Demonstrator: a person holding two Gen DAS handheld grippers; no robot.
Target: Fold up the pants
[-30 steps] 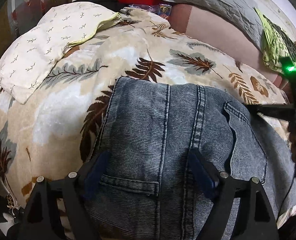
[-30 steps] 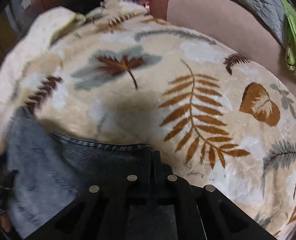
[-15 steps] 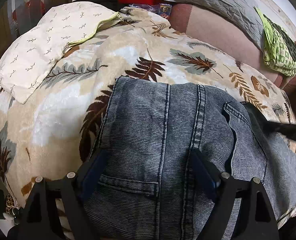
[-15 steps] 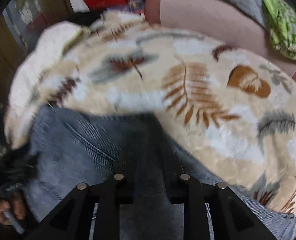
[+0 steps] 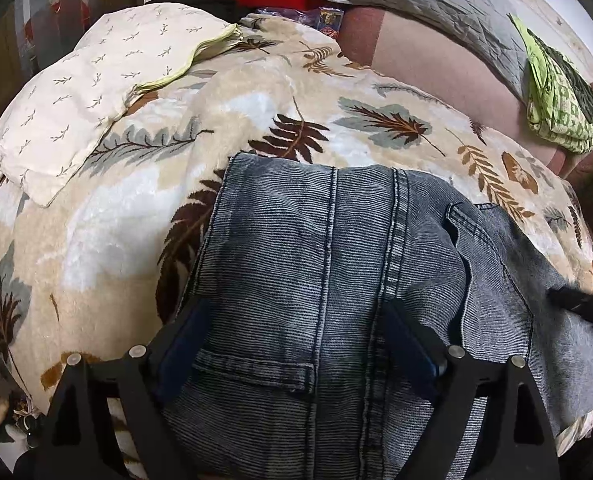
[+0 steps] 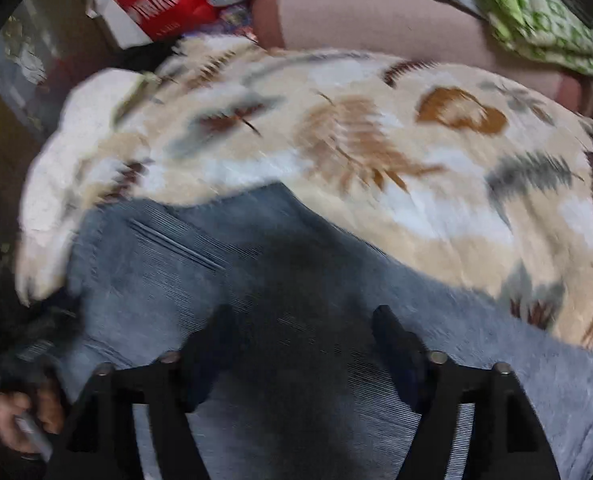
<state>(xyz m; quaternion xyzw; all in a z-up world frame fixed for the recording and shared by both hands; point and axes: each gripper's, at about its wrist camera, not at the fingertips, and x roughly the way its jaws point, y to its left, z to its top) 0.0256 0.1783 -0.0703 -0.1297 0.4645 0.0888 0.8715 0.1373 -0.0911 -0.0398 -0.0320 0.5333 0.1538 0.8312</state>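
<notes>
The jeans (image 5: 336, 280) are seen folded over on the leaf-print blanket (image 5: 116, 220) beneath both tongs, the left tongs (image 5: 296, 336) held apart and the right tongs (image 6: 300, 344) just opened with nothing clamped, further folding likely remaining.

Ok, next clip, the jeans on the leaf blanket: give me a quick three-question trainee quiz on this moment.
1. True or false: the right gripper is clamped on the jeans.
2. What lies under the jeans? A) leaf-print blanket B) bare floor C) grey quilt
3. Fill in: the left gripper's jaws stand ____ over the denim.

Key: 1 false, its jaws have just been opening, fabric below and unpinched; 2 A; 3 open.
</notes>
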